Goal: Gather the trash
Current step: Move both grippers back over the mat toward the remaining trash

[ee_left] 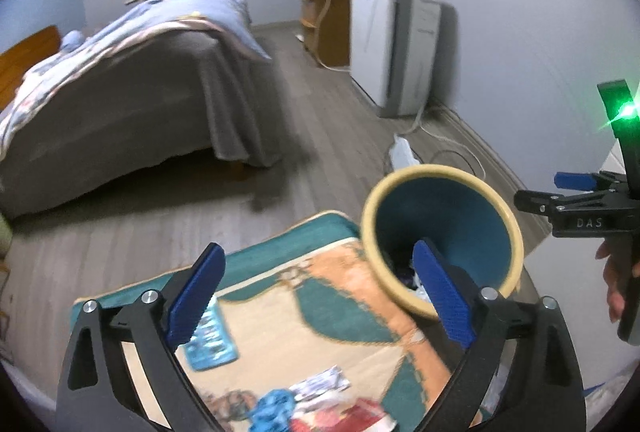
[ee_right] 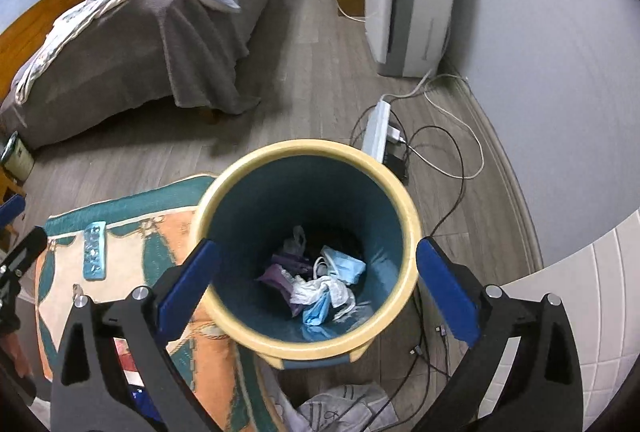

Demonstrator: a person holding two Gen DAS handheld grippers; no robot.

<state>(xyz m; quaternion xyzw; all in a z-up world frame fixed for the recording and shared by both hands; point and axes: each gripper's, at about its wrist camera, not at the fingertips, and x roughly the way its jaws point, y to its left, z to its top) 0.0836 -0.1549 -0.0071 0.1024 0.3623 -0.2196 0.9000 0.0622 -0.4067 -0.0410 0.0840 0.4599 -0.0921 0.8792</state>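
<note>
In the left wrist view, the left gripper (ee_left: pixel 316 296) hangs over a patterned rug (ee_left: pixel 352 316) with its blue pads spread wide and nothing between them. Under it lie a blue blister pack (ee_left: pixel 210 338), a flat printed wrapper (ee_left: pixel 320 384), a crumpled blue piece (ee_left: pixel 274 410) and a red packet (ee_left: pixel 360 416), all on the rug. The bin (ee_left: pixel 442 238), teal inside with a cream rim, stands at the rug's far right corner; its bottom is mostly hidden behind the right pad. At the right edge the right gripper (ee_left: pixel 560 192) shows side-on, held by a hand (ee_left: pixel 614 280), with a green light above it. Beyond are a bed (ee_left: pixel 132 92), a grey cabinet (ee_left: pixel 394 44) and a power strip (ee_left: pixel 402 152) on the wood floor.

In the right wrist view, the right gripper (ee_right: pixel 318 292) is poised straight above the bin (ee_right: pixel 304 244), pads wide apart and empty, one on each side of the rim. The trash (ee_right: pixel 320 288) lies at the bin's bottom: blue masks, white crumpled paper, a purple wrapper. The blister pack (ee_right: pixel 95 250) lies on the rug (ee_right: pixel 168 232) to the left. Part of the left gripper (ee_right: pixel 16 232) shows at the left edge. Cables (ee_right: pixel 448 152) trail from the power strip (ee_right: pixel 378 130) past the bin.
</note>
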